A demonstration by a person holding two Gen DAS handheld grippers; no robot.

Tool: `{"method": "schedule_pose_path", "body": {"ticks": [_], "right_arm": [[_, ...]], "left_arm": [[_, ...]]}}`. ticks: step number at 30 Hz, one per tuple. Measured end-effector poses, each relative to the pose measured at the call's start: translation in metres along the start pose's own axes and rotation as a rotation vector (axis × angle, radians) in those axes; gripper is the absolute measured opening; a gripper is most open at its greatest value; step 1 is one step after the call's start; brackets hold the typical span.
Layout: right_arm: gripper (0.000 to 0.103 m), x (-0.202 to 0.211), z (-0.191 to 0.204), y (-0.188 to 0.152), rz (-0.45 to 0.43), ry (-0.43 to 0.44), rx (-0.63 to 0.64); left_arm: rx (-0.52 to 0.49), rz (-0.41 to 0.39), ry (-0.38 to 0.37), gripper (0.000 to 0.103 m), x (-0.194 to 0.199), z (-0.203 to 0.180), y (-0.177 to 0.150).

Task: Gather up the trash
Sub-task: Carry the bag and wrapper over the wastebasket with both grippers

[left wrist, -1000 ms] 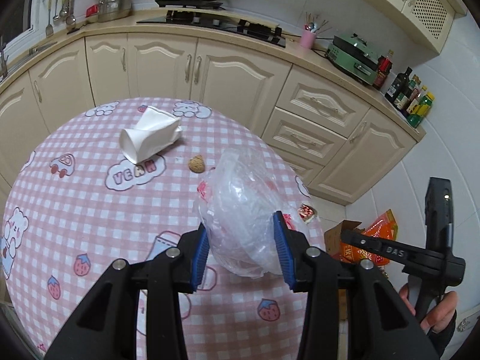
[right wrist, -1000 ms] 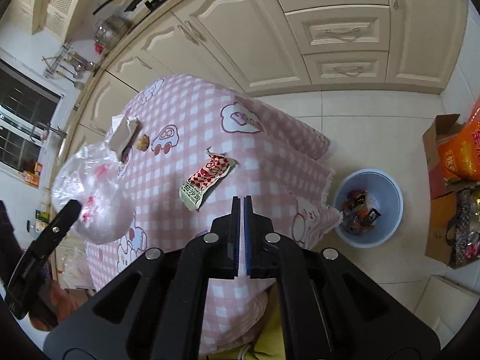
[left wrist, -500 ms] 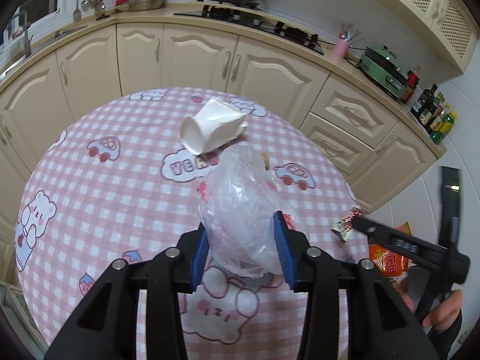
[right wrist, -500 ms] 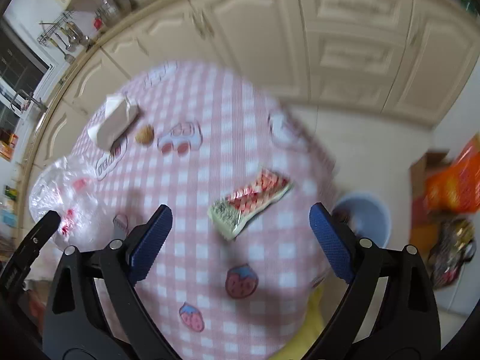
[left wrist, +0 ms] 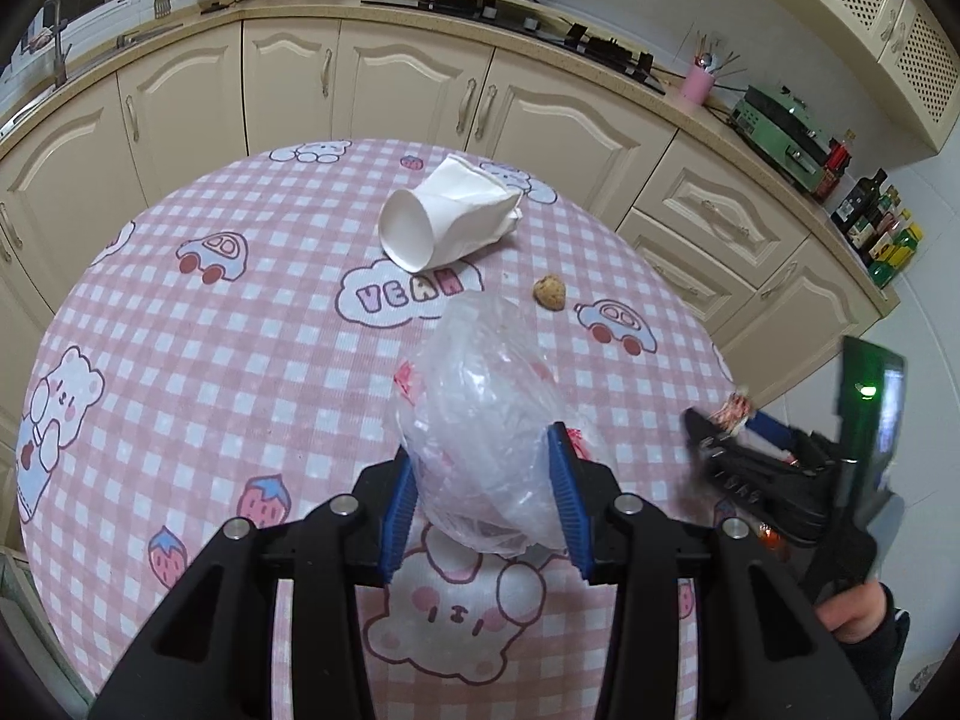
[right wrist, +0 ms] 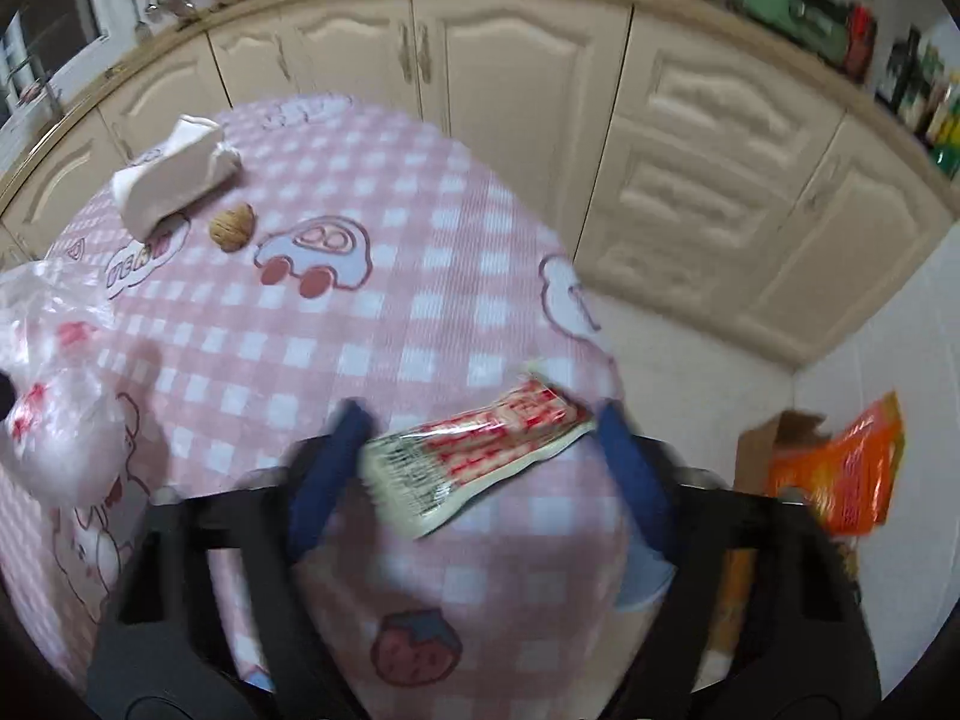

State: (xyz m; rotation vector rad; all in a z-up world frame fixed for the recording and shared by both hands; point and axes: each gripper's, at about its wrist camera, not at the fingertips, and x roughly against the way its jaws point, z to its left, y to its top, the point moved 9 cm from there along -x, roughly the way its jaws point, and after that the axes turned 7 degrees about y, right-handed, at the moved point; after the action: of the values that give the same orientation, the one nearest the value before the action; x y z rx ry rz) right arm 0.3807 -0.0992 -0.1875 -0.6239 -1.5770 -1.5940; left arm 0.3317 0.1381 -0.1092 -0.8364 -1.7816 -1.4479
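My left gripper [left wrist: 483, 504] is shut on a crumpled clear plastic bag [left wrist: 480, 420] and holds it above the pink checked table [left wrist: 180, 360]. The bag also shows in the right wrist view [right wrist: 54, 396]. My right gripper [right wrist: 474, 468] is open, its blue pads on either side of a red and white snack wrapper [right wrist: 474, 456] lying near the table's right edge. The right gripper shows in the left wrist view [left wrist: 720, 438] at the right. A crushed white paper cup [left wrist: 450, 222] and a walnut [left wrist: 549, 292] lie farther back on the table.
Cream kitchen cabinets [left wrist: 420, 90] curve behind the table. An orange bag in a cardboard box [right wrist: 840, 468] stands on the floor to the right. Part of a blue bin [right wrist: 642, 582] shows below the table edge.
My right gripper has opened wide and moved down to the snack wrapper, which now lies between its pads. My left gripper has drawn back over the table with the bag still in it.
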Motion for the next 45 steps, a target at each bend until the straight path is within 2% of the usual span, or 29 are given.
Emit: {"method": "schedule_pose_path", "body": {"ticks": [1,2,3,6,10,18,26,39,42,44,45], "right_arm": [[0.049,0.002,-0.002,-0.001,0.007,0.020,-0.016],[0.040,0.005,-0.006,-0.002,0.010,0.035,-0.039],[0.041,0.008,-0.011,-0.001,0.002,0.029,-0.044],[0.040,0.014,-0.024,-0.005,0.010,0.086,-0.104],[0.040,0.026,-0.036,-0.012,-0.013,0.091,-0.138],[0.040,0.045,-0.079,-0.036,-0.047,0.146,-0.239],[0.040,0.068,-0.139,-0.070,-0.058,0.118,-0.343],[0.041,0.100,-0.224,-0.132,-0.084,0.080,-0.495],[0.041,0.104,-0.238,-0.145,-0.081,0.066,-0.526],[0.041,0.107,-0.246,-0.154,-0.076,0.061,-0.543],[0.041,0.108,-0.249,-0.158,-0.075,0.058,-0.549]], "left_arm": [[-0.001,0.002,0.004,0.041,-0.001,-0.001,0.000],[0.000,0.005,0.004,0.041,-0.001,-0.002,0.000],[-0.002,0.005,0.002,0.041,-0.001,-0.004,-0.001],[-0.021,0.001,-0.015,0.041,0.002,-0.017,-0.002],[-0.058,-0.001,-0.027,0.041,0.005,-0.038,-0.005],[-0.150,-0.006,-0.083,0.041,0.012,-0.101,-0.014],[-0.280,0.002,-0.151,0.041,0.014,-0.183,-0.034],[-0.475,0.067,-0.197,0.042,-0.006,-0.302,-0.085],[-0.515,0.082,-0.203,0.045,-0.012,-0.325,-0.096],[-0.533,0.084,-0.194,0.052,-0.016,-0.336,-0.100],[-0.547,0.085,-0.179,0.063,-0.019,-0.341,-0.102]]}}
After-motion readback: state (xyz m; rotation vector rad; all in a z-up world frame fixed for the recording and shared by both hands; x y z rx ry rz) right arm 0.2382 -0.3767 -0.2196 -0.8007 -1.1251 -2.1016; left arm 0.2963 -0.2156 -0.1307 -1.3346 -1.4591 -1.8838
